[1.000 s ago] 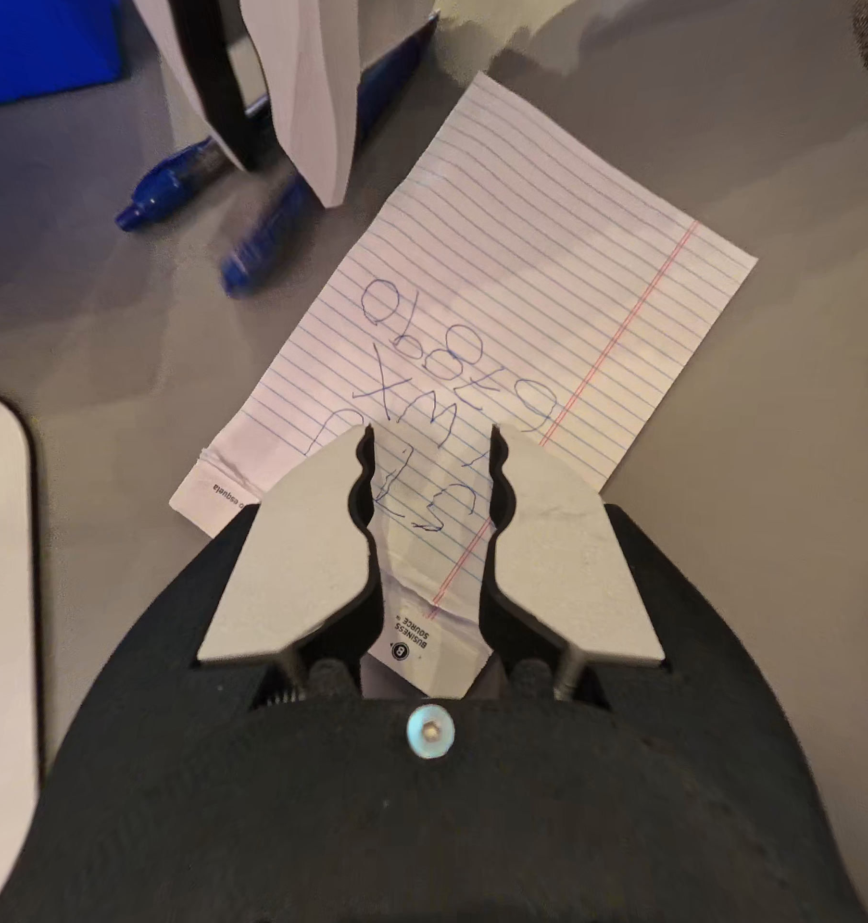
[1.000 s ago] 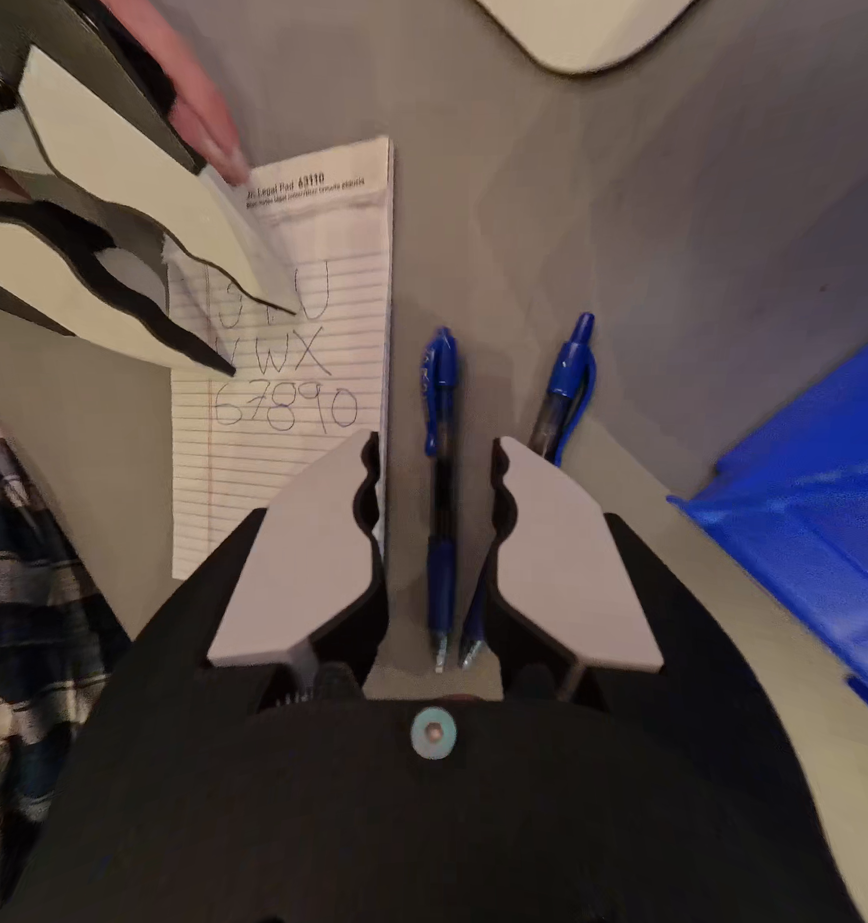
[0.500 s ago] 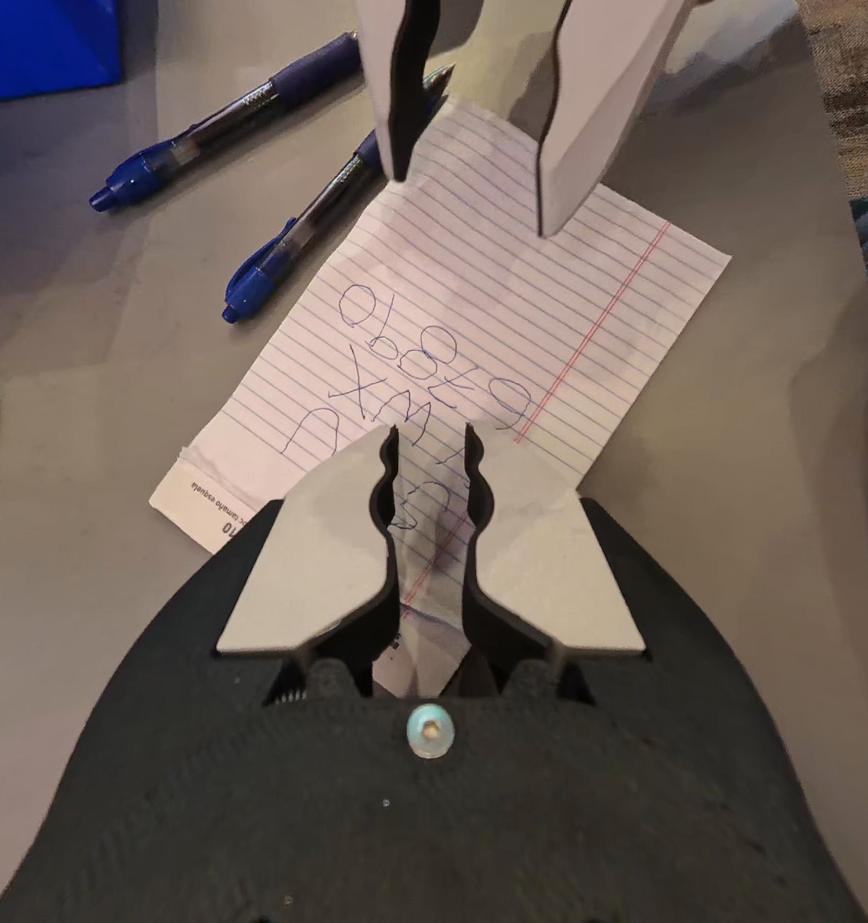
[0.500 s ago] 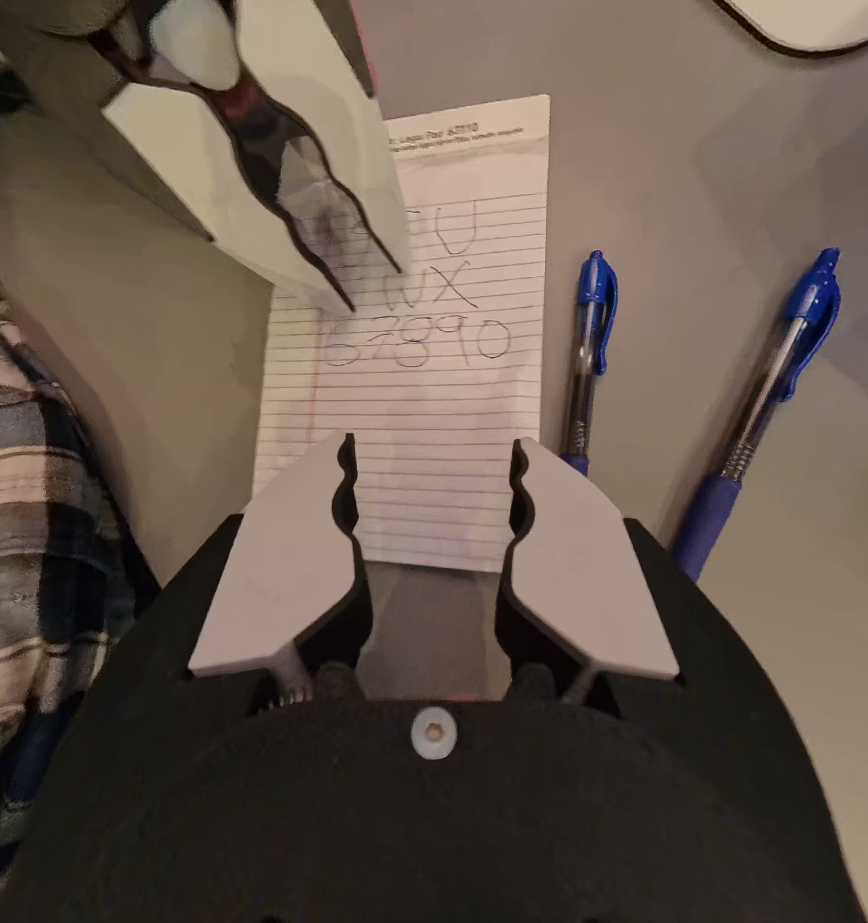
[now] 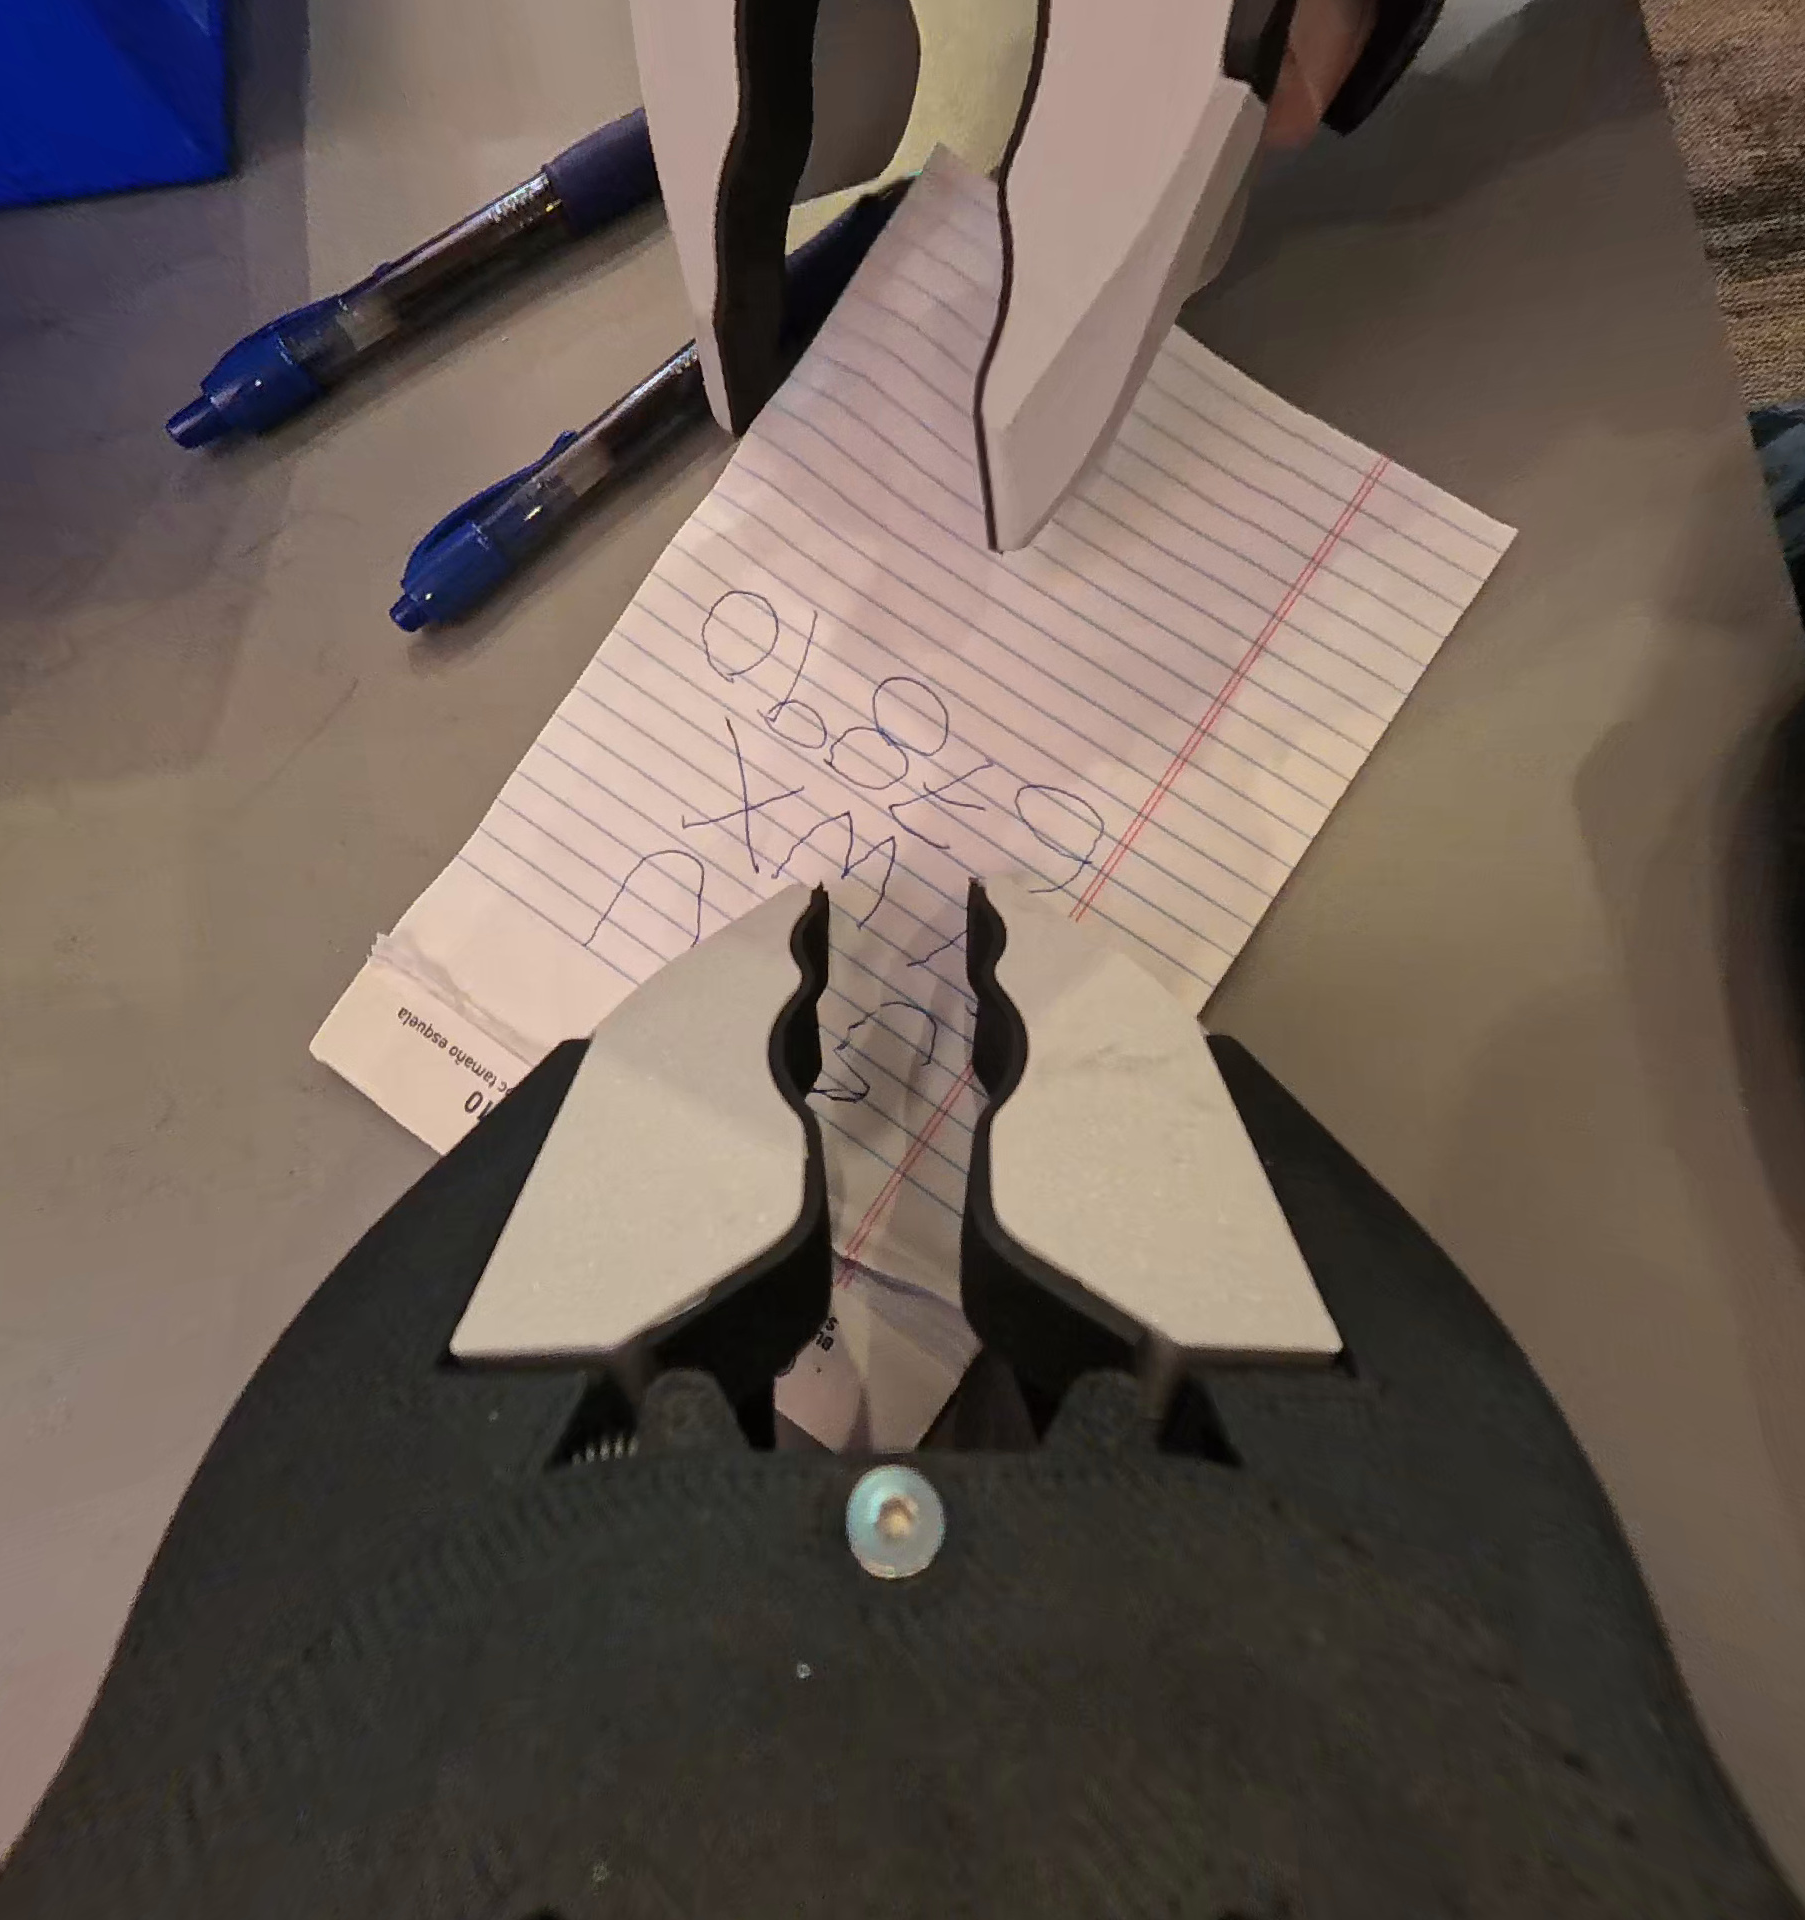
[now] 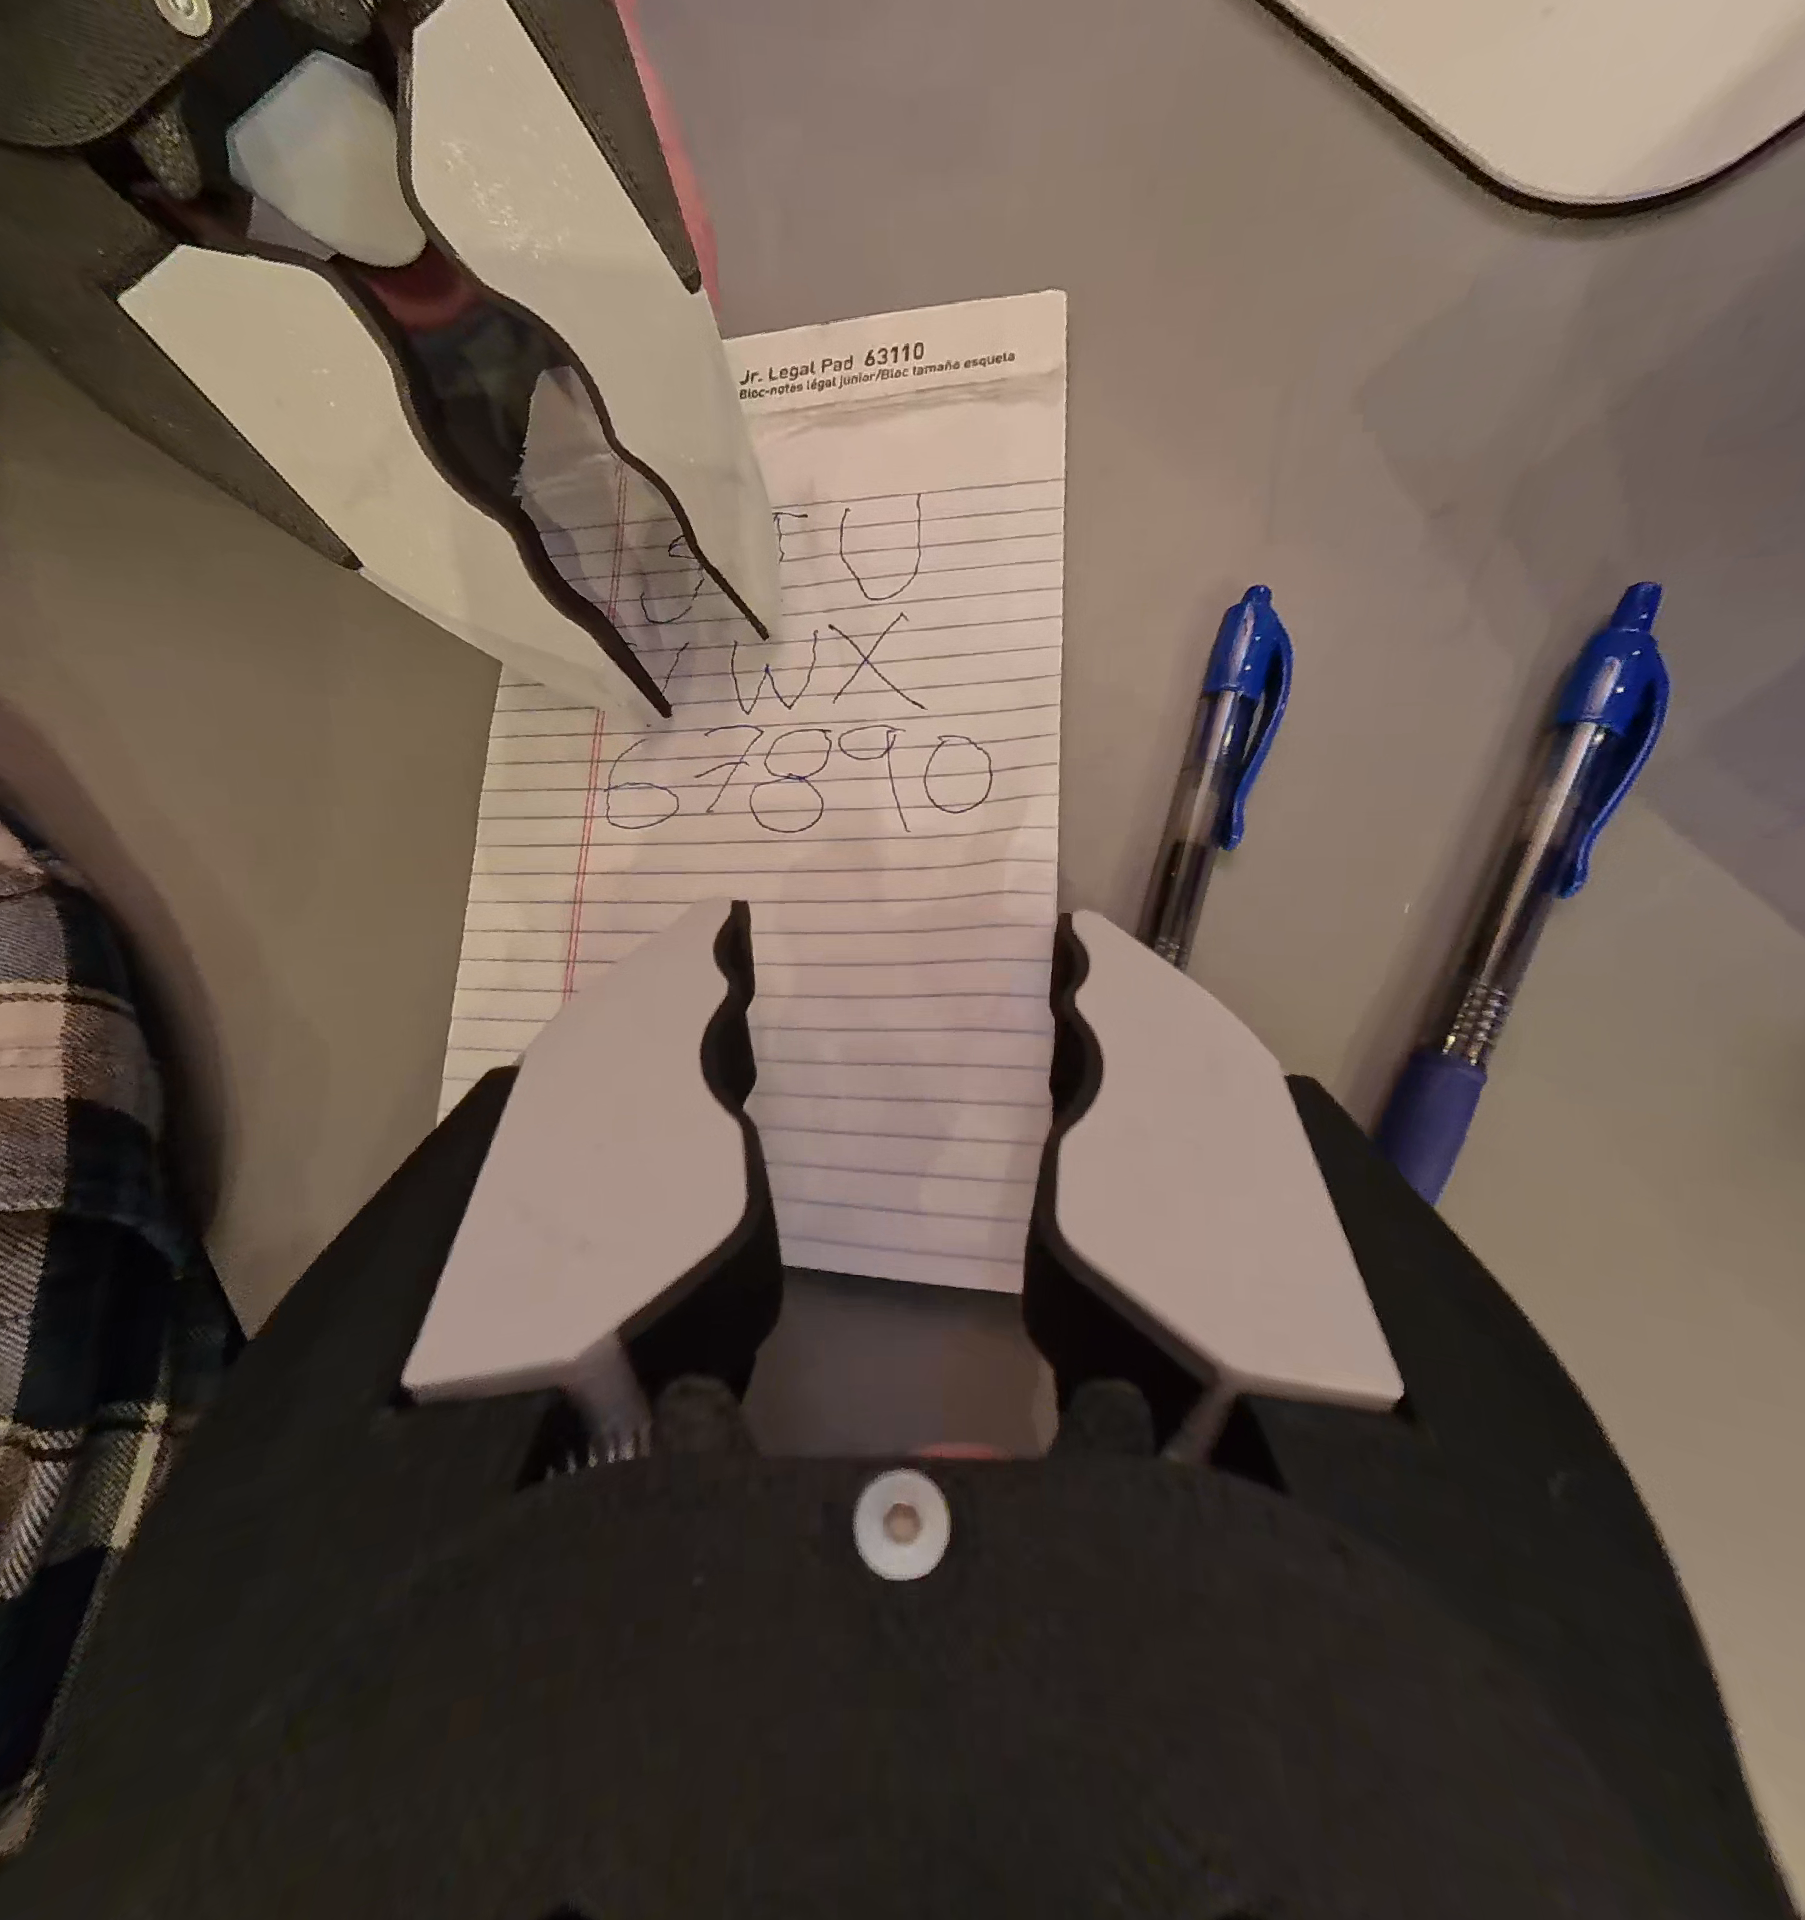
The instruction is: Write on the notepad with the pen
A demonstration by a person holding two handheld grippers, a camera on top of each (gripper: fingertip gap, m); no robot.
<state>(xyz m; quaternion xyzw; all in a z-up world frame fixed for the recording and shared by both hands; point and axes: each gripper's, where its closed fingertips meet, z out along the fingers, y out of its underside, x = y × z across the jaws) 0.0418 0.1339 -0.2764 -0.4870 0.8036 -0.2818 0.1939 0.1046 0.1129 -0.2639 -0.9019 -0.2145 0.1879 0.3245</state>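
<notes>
Over the lower half of the notepad [image 6: 929, 862] hangs the right gripper [image 6: 903, 920], its jaws wide apart with only lined paper showing between them. At the pad's top corner the left gripper [image 5: 896, 894] is narrowed onto the top sheet [image 5: 877, 1299], whose corner is buckled upward between the two fingers rather than lying flat. The pad rests on the grey table [image 6: 1397, 468], and its upper lines already carry blue handwriting. Both blue pens lie on the table to the pad's right, the near pen [image 6: 1215, 769] just beside its edge and the far pen [image 6: 1563, 831] a little further out; neither is held.

The step in hand looks like managing the written sheet — lifting it clear while the other gripper steadies the pad. To do it well, the right gripper should press down on the bare lower lines so that the pad does not slide or rise with the page. The left should pull slowly along the binding strip, not straight up, since a crumpled corner can tear away on its own. Keep the right fingers off the near pen — a nudge could roll it away from easy reach.
</notes>
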